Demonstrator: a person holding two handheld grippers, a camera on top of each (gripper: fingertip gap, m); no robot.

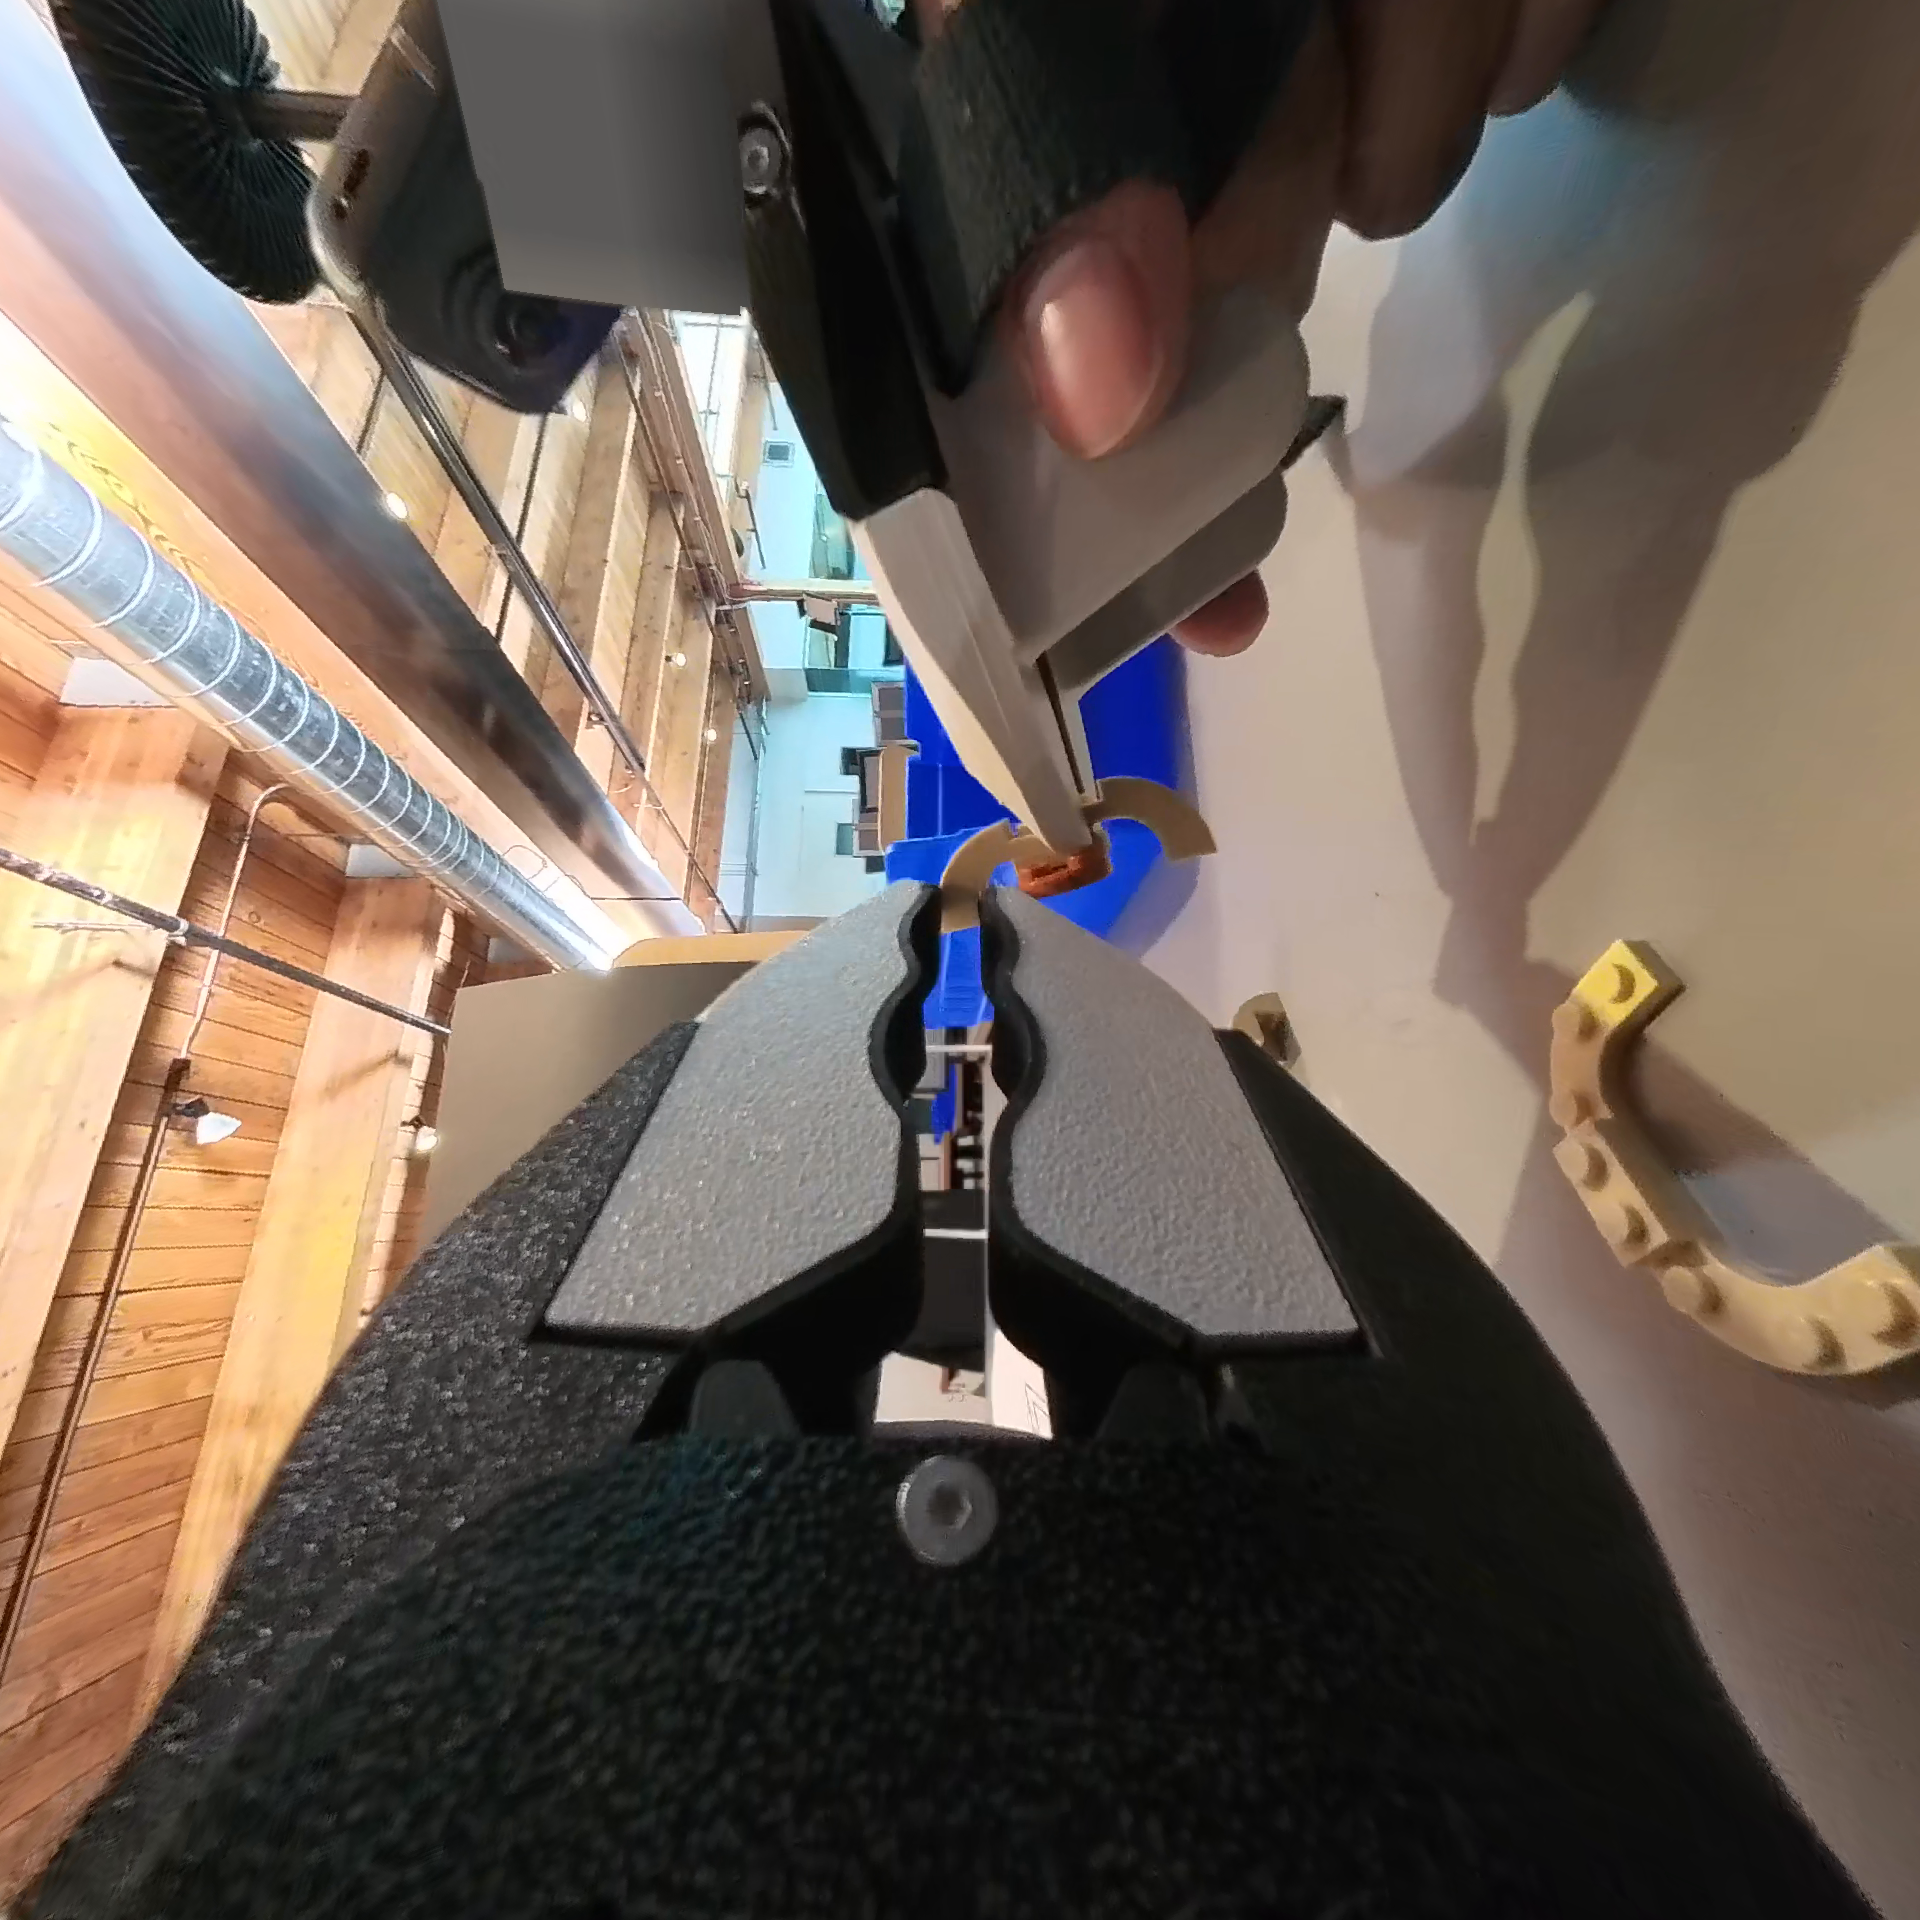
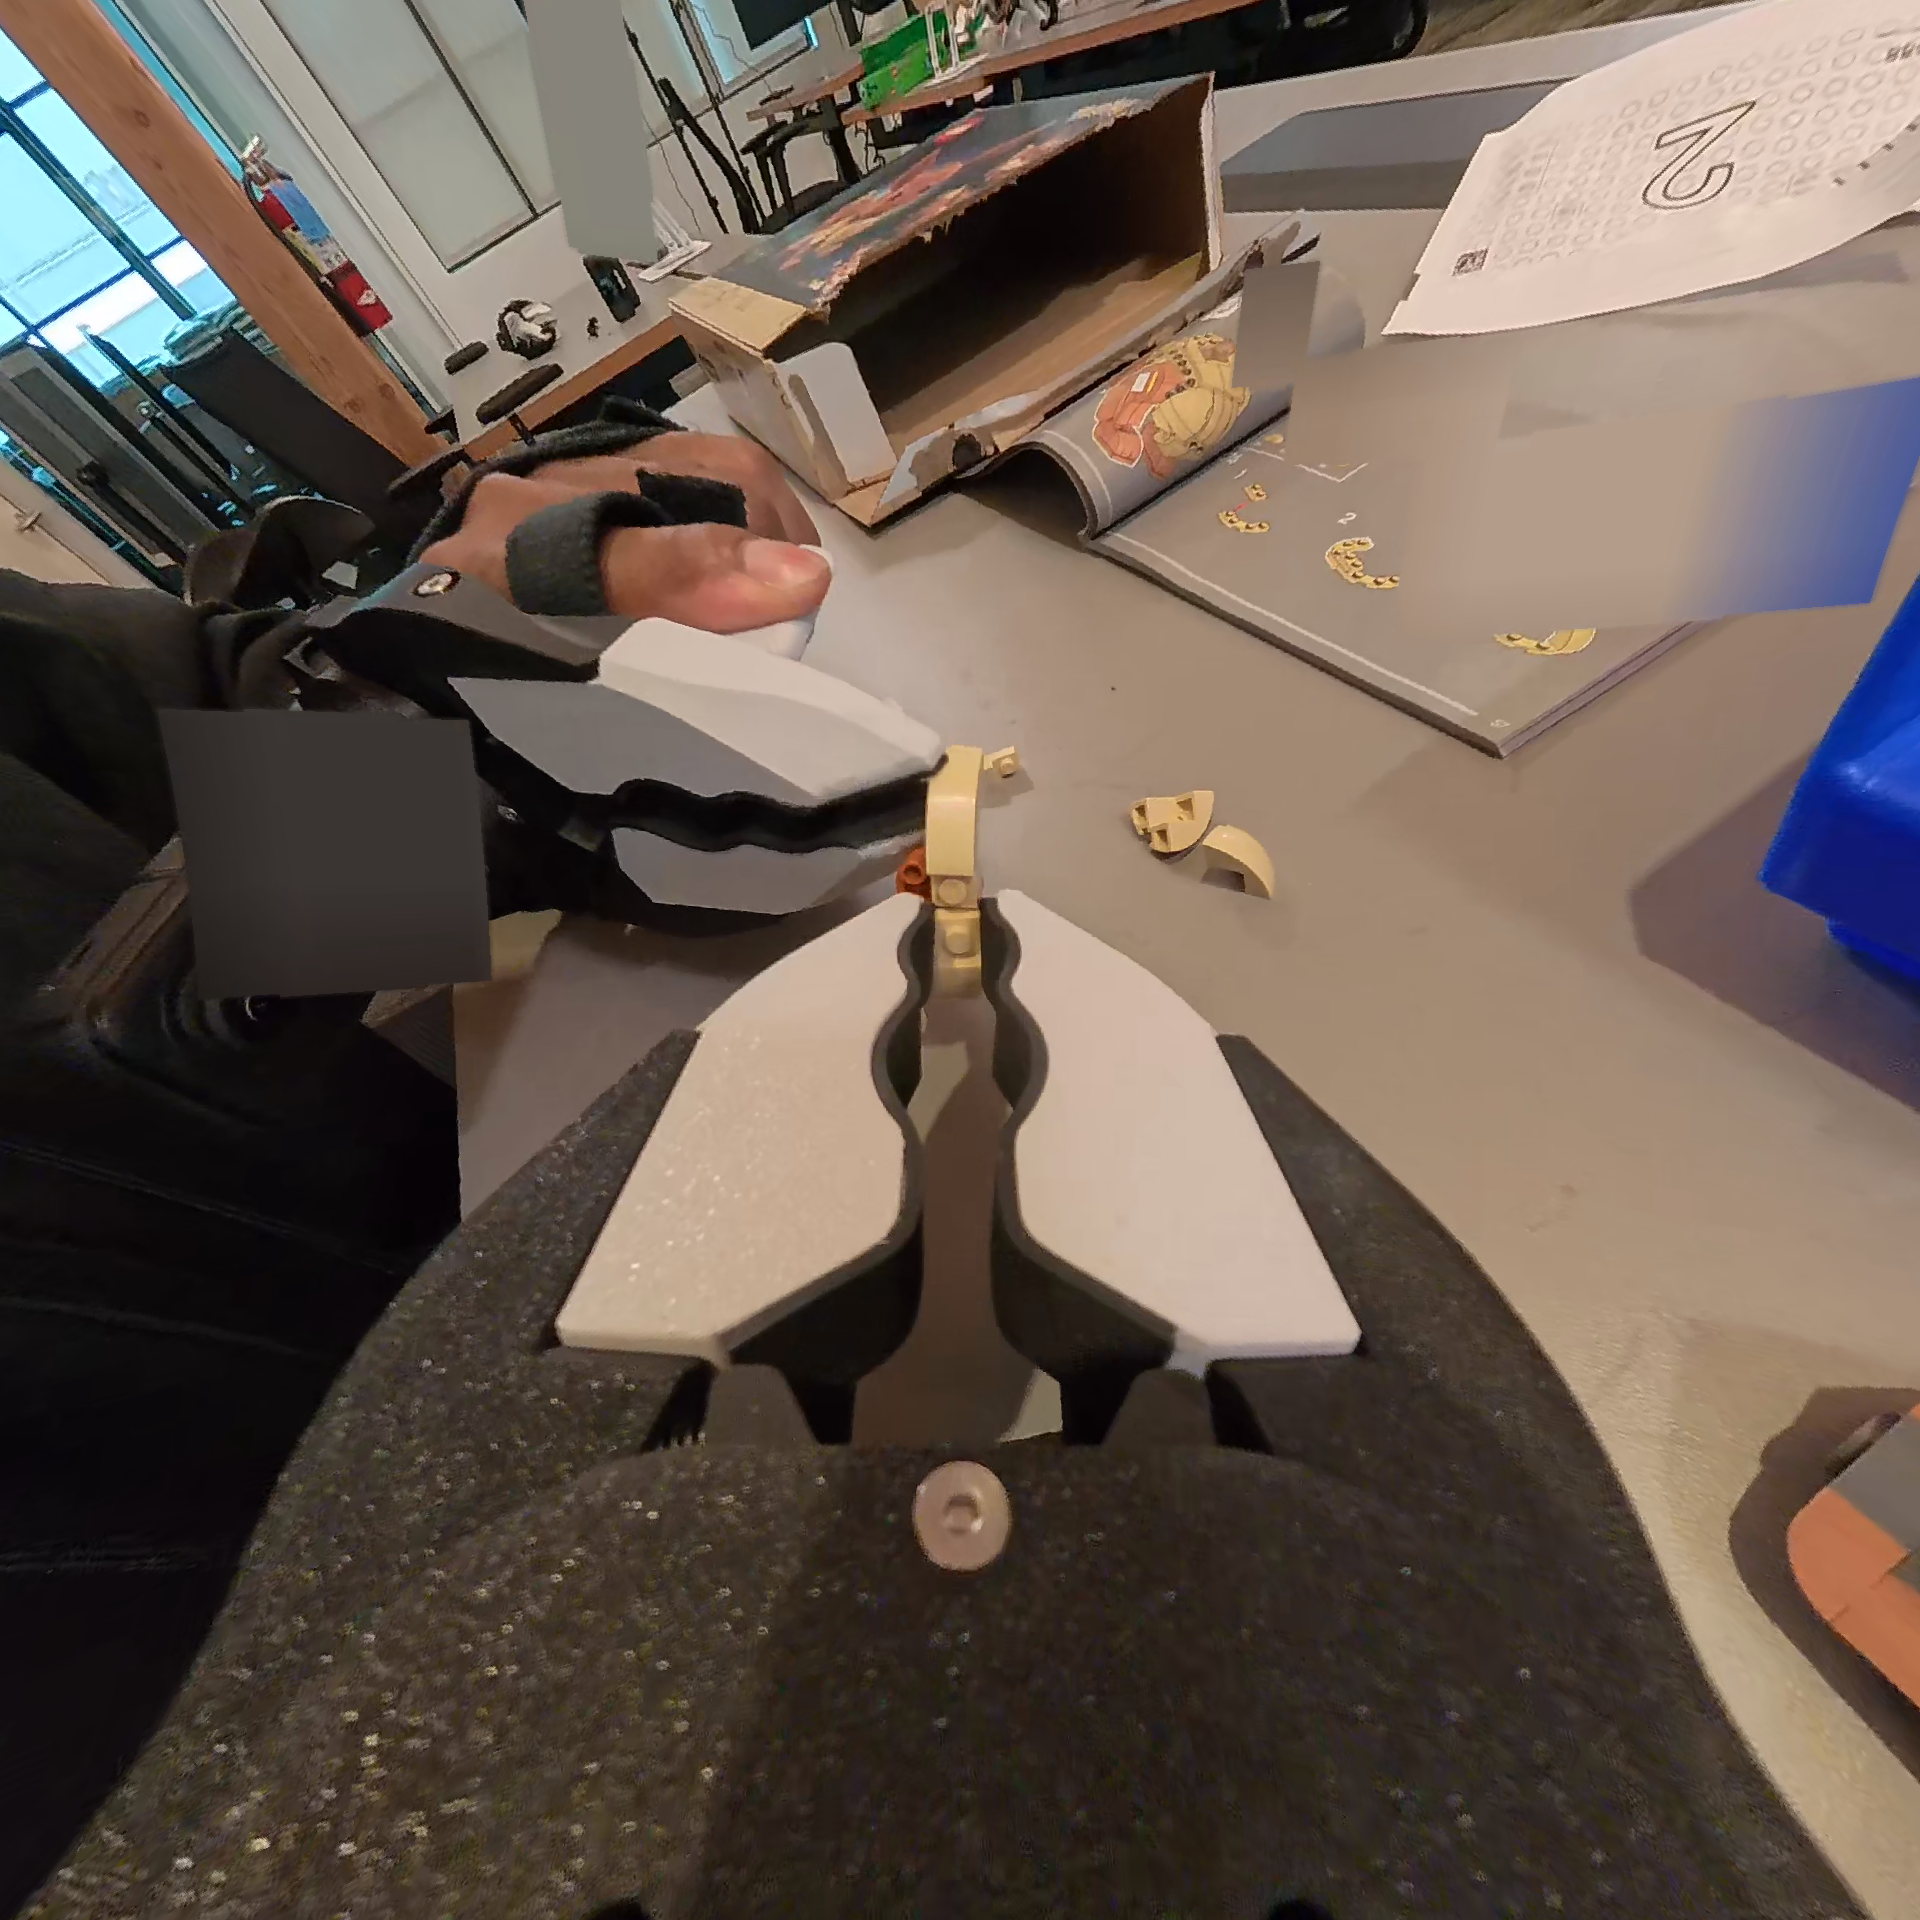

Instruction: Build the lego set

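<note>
My left gripper (image 1: 961,912) is shut on one end of a tan curved brick assembly (image 1: 971,868), held up in the air. My right gripper (image 2: 954,927) is shut on a studded tan part (image 2: 956,961) of the same assembly. The tan arch (image 2: 951,821) rises from it. The left gripper (image 2: 914,805) comes in from the left and pinches the arch near its top. In the left wrist view the right gripper (image 1: 1070,826) comes down from above onto the middle of the assembly. A small orange-brown piece (image 1: 1060,871) sits at that joint and also shows in the right wrist view (image 2: 912,871).
A long tan curved piece (image 1: 1621,1174) with a yellow plate (image 1: 1621,982) lies on the grey table (image 2: 1403,1039). Loose tan rounded bricks (image 2: 1174,826) lie ahead. An open booklet (image 2: 1299,551), torn cardboard box (image 2: 987,291), printed sheet (image 2: 1683,177) and blue bin (image 2: 1860,810) stand beyond. Only a small space, under 4 cm, lies between the two pairs of fingers.
</note>
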